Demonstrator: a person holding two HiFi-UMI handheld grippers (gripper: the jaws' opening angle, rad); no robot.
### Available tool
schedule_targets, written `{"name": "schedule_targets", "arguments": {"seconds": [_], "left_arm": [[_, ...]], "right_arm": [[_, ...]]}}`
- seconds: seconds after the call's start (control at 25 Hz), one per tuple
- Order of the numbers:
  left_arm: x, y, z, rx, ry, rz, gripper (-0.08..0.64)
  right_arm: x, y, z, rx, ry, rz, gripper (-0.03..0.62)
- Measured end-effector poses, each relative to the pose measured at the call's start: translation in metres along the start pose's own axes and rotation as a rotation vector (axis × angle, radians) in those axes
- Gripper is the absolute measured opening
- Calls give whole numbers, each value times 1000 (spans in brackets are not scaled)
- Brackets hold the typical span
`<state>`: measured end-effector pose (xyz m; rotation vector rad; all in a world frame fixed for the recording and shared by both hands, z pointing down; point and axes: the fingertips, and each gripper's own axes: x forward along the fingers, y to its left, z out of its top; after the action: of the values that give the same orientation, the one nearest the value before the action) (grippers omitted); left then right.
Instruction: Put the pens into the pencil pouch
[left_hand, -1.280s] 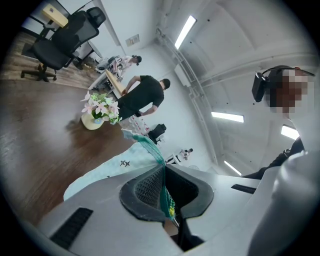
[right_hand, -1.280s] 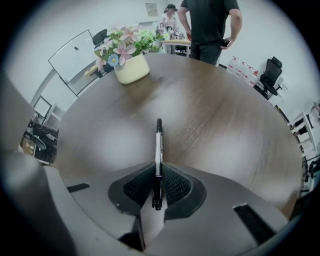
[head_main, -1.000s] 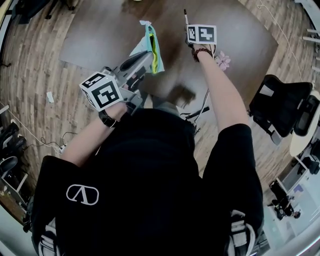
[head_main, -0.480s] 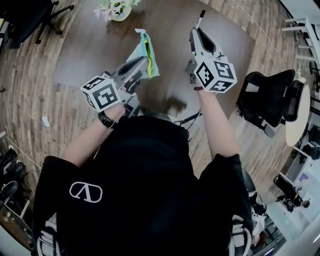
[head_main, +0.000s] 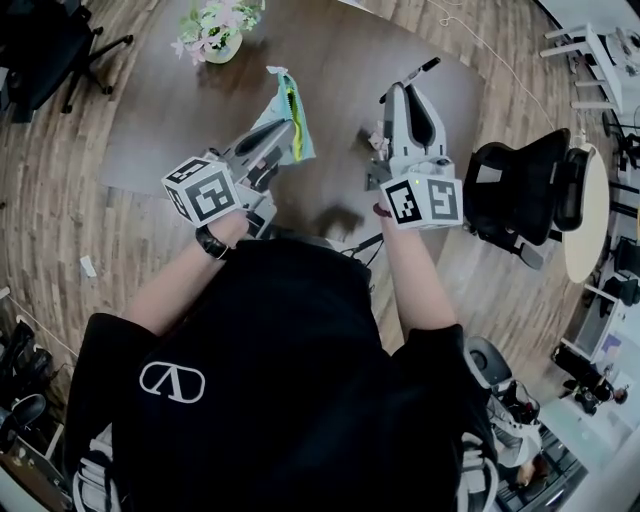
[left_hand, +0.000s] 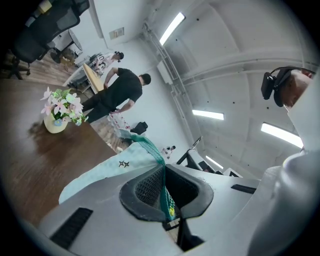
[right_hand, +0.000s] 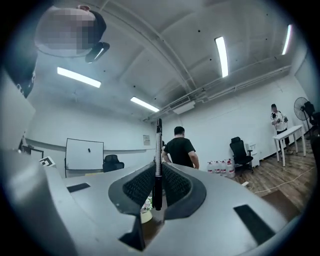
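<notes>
Left hand-held gripper (left_hand: 167, 197) nipped on pencil pouch (head_main: 302, 135) zip edge, 12 o'clock: soft, light, floppy | right hand-held gripper (right_hand: 157, 190) clamps black pen (head_main: 420, 70) near its tail, 1 o'clock: stiff, slim, likely slippery.

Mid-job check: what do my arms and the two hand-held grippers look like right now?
The left hand-held gripper and right hand-held gripper are light grey shells with black ribbed pads. Each carries a white cube with black square markers. The person wears a black short-sleeved T-shirt with a white logo and a dark wristband on the left.
</notes>
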<state>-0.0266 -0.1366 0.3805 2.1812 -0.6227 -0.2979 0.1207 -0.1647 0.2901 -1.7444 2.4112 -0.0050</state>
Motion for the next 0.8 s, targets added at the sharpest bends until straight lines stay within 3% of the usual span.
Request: {"name": "schedule_targets", "arguments": {"seconds": [0.12, 0.48, 0.8], "left_arm": [[8, -2, 0, 4, 1, -1, 15], [8, -7, -4, 8, -1, 8, 15], [5, -18, 3, 21, -16, -14, 15]], "right_arm": [[2, 11, 3, 50, -28, 29, 44], [18, 92, 8, 137, -56, 229, 44], [17, 107, -17, 214, 4, 292, 44]]}}
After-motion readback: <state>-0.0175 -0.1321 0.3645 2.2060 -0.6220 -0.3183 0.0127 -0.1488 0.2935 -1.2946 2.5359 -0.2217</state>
